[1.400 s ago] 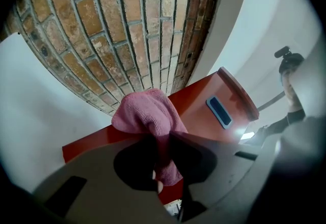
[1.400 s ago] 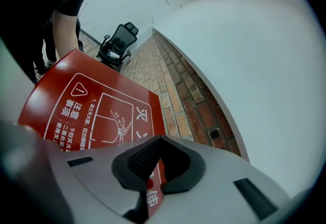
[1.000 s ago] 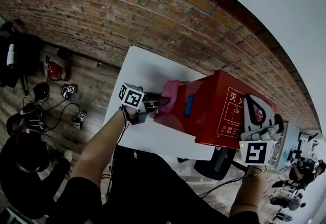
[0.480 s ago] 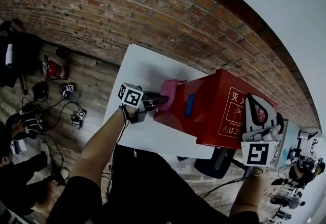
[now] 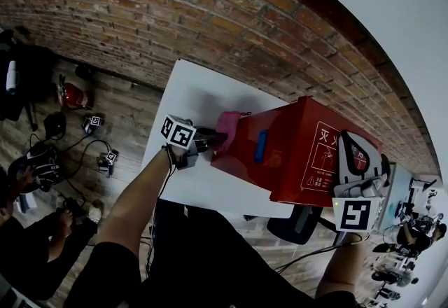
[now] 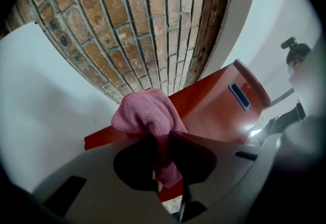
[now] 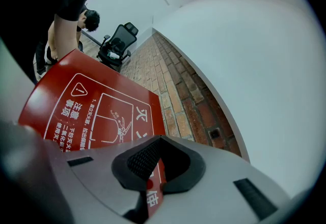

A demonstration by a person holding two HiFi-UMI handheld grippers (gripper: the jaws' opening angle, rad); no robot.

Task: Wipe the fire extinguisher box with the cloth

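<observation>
Cloth [image 6: 147,113], pink and bunched, is pinched tight in my left gripper [image 5: 212,138]. The jaws are clamped on a fold of it while the wad presses against the left end of the red fire extinguisher box [image 5: 294,152]. That box sits on the white table [image 5: 196,93], close before the brick wall [image 5: 140,5]. It has a blue handle [image 5: 260,145] on the face nearest the cloth, and a panel of white lettering further right. My right gripper [image 7: 155,164] is at the box's right end, jaws pressed together on the edge of that printed panel.
</observation>
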